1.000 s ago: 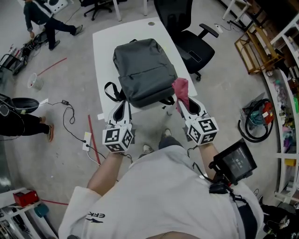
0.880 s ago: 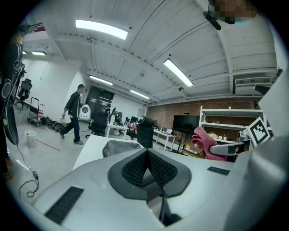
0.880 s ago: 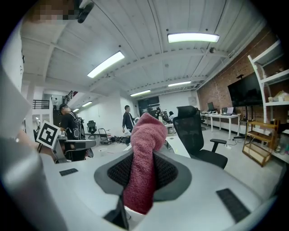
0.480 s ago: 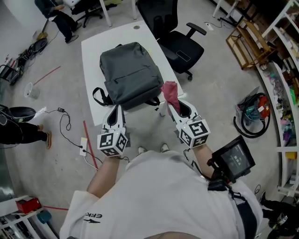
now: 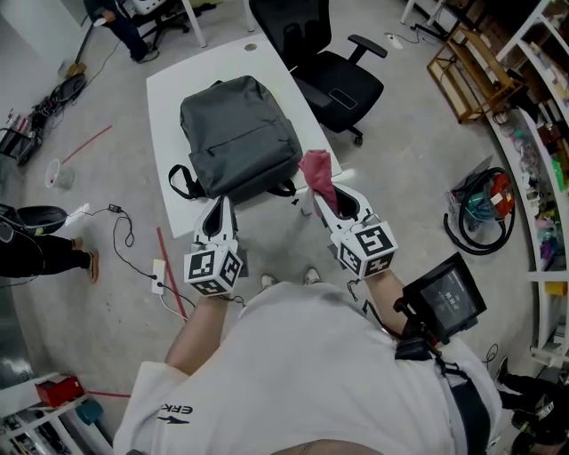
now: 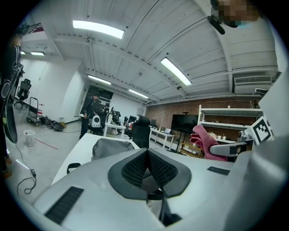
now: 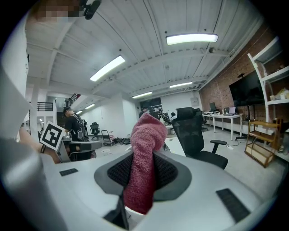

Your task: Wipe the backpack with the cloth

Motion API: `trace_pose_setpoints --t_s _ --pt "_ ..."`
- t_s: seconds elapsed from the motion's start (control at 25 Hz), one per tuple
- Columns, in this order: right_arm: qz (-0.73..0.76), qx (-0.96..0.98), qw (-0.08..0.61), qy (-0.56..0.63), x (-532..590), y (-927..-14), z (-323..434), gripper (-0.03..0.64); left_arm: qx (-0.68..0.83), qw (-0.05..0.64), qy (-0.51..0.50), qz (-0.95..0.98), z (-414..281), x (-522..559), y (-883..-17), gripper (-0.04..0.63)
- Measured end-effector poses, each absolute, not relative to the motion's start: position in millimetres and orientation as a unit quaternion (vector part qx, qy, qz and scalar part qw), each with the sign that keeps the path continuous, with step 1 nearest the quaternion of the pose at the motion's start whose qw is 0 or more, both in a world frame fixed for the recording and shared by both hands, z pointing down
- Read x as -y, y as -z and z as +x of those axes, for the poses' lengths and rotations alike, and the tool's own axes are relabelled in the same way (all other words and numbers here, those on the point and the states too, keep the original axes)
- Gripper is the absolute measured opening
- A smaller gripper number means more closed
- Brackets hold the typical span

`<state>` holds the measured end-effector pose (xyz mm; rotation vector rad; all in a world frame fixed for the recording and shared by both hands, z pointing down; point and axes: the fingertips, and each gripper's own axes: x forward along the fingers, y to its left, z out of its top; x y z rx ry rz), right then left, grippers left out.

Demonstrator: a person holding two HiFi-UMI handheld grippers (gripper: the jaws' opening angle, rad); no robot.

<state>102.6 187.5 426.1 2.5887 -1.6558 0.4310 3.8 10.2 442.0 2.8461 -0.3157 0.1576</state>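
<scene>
A dark grey backpack [image 5: 238, 138] lies flat on the white table [image 5: 169, 93]; the left gripper view shows it low and far off [image 6: 110, 148]. The pink cloth [image 5: 317, 176] is pinched in my right gripper [image 5: 327, 206], which is shut on it just off the table's near right corner; the cloth [image 7: 142, 162] stands up between the jaws. My left gripper [image 5: 220, 218] is shut with nothing in it, its pads [image 6: 135, 169] pressed together, held below the backpack's near edge and its black straps [image 5: 180, 182].
A black office chair [image 5: 324, 67] stands right of the table. Cables [image 5: 129, 235] trail on the concrete floor at left. Wooden racks [image 5: 462, 67] and shelving stand at right, with hoses [image 5: 480, 222] beneath. A person [image 5: 120, 22] stands beyond the table.
The view has shifted so the table and backpack sit further up and left. Both grippers stay near the table's front edge, with the cloth still held.
</scene>
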Motion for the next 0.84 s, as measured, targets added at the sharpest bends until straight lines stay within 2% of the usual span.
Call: trace_pose_setpoints --t_s 0.84 --pt "0.834 0.532 0.019 -0.144 -174 -436 106 0.107 0.081 0.136 -0.069 0.985 25 -8 -452 0.003"
